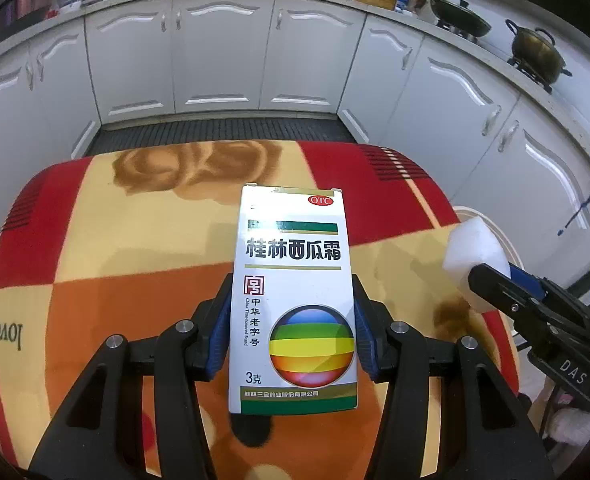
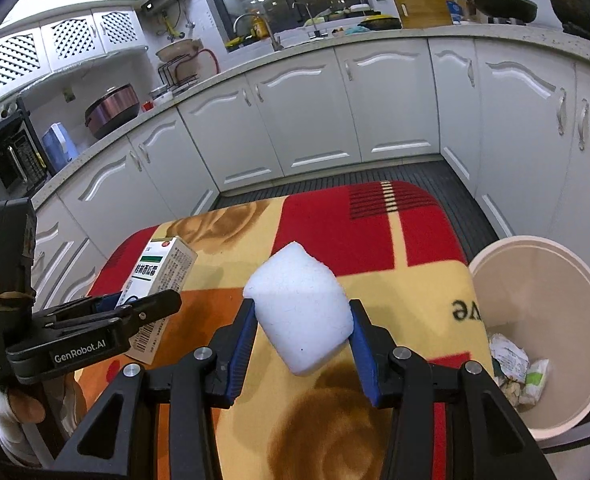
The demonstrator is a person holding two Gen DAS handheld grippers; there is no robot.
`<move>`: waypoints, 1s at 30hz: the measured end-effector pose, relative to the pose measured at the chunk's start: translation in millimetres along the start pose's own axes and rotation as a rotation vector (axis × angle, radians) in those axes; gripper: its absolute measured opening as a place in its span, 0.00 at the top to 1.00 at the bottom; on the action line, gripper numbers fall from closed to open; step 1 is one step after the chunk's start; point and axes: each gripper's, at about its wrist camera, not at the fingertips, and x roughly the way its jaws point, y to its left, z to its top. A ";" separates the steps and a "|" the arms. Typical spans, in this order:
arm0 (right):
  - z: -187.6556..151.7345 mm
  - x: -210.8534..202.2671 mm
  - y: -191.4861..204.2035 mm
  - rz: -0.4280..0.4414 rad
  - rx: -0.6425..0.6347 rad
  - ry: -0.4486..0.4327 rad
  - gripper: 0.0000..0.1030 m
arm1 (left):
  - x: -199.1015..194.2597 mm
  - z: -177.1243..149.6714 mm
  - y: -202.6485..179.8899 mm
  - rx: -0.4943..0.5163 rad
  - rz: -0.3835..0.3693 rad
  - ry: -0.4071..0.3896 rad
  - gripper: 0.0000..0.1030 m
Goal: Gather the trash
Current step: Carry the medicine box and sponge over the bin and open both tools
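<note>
My left gripper (image 1: 293, 300) is shut on a white medicine box (image 1: 295, 280) with a rainbow ball print, held above the red, yellow and orange blanket-covered table (image 1: 95, 240). The box also shows in the right wrist view (image 2: 163, 272), with the left gripper (image 2: 151, 304) at its side. My right gripper (image 2: 301, 308) is shut on a white foam block (image 2: 299, 308), held over the table's right part. In the left wrist view the foam block (image 1: 471, 256) and right gripper (image 1: 491, 280) sit at the right edge. A cream trash bin (image 2: 575, 300) stands right of the table.
The bin holds crumpled paper and wrappers (image 2: 515, 372). White kitchen cabinets (image 2: 335, 112) curve around beyond the table, with a dark floor mat (image 1: 223, 128) between. Pots (image 1: 535, 52) and a cutting board sit on the counter.
</note>
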 end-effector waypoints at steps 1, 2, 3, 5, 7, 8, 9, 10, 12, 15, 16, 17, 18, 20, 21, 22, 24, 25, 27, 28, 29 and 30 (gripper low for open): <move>-1.4 -3.3 -1.1 -0.001 0.000 -0.003 0.57 | -1.6 -1.0 -3.7 0.007 0.000 -0.003 0.51; -3.3 -7.7 -3.0 -0.001 0.002 -0.009 0.57 | -3.8 -1.7 -9.8 0.018 0.002 -0.008 0.51; -3.8 -11.3 -4.3 -0.001 0.005 -0.014 0.57 | -5.5 -1.8 -14.4 0.028 0.003 -0.014 0.52; -5.2 -19.3 -8.0 -0.003 0.015 -0.026 0.57 | -9.2 -2.2 -22.2 0.046 0.003 -0.026 0.51; -6.9 -27.3 -12.1 -0.011 0.020 -0.036 0.57 | -12.0 -3.1 -30.9 0.062 -0.002 -0.034 0.52; -7.8 -30.3 -14.0 -0.015 0.022 -0.040 0.57 | -12.6 -3.5 -35.6 0.069 -0.006 -0.035 0.52; -8.0 -32.9 -16.3 -0.020 0.025 -0.042 0.57 | -12.9 -4.0 -39.5 0.073 -0.012 -0.035 0.52; -9.0 -36.1 -19.2 -0.024 0.030 -0.045 0.57 | -13.0 -4.2 -44.9 0.078 -0.020 -0.034 0.52; -11.2 -42.1 -25.4 -0.033 0.039 -0.049 0.57 | -13.3 -4.6 -52.1 0.084 -0.030 -0.036 0.52; -14.7 -51.6 -34.9 -0.048 0.055 -0.056 0.57 | -13.2 -5.4 -67.3 0.105 -0.045 -0.036 0.52; -16.0 -55.5 -38.5 -0.055 0.062 -0.059 0.57 | -12.7 -5.5 -72.5 0.113 -0.050 -0.035 0.52; -17.2 -58.0 -41.3 -0.061 0.067 -0.061 0.57 | -12.2 -5.6 -78.5 0.123 -0.055 -0.035 0.52; -18.3 -60.8 -44.2 -0.067 0.073 -0.065 0.57 | -11.8 -5.8 -83.5 0.130 -0.059 -0.035 0.52; -20.8 -67.2 -52.7 -0.079 0.088 -0.072 0.57 | -10.6 -6.4 -95.7 0.148 -0.070 -0.033 0.52; -21.9 -69.8 -56.0 -0.085 0.094 -0.074 0.57 | -10.3 -6.9 -99.7 0.153 -0.074 -0.033 0.51; -22.5 -72.0 -58.8 -0.091 0.101 -0.077 0.57 | -9.6 -7.2 -104.9 0.159 -0.079 -0.032 0.51; -24.1 -77.2 -65.4 -0.103 0.114 -0.082 0.57 | -7.8 -7.5 -115.8 0.173 -0.089 -0.028 0.51; -25.1 -80.6 -69.6 -0.111 0.122 -0.085 0.57 | -6.5 -7.5 -122.1 0.182 -0.095 -0.025 0.51; -26.7 -84.8 -75.5 -0.121 0.132 -0.090 0.56 | -4.6 -7.4 -130.8 0.192 -0.103 -0.022 0.51; -27.4 -87.5 -79.6 -0.130 0.138 -0.093 0.56 | -3.3 -7.4 -135.0 0.197 -0.108 -0.020 0.51; -28.8 -89.3 -82.1 -0.138 0.142 -0.095 0.56 | -1.5 -7.3 -140.7 0.203 -0.116 -0.016 0.52; -29.8 -91.0 -84.6 -0.147 0.145 -0.097 0.56 | 0.1 -7.1 -144.8 0.207 -0.122 -0.012 0.52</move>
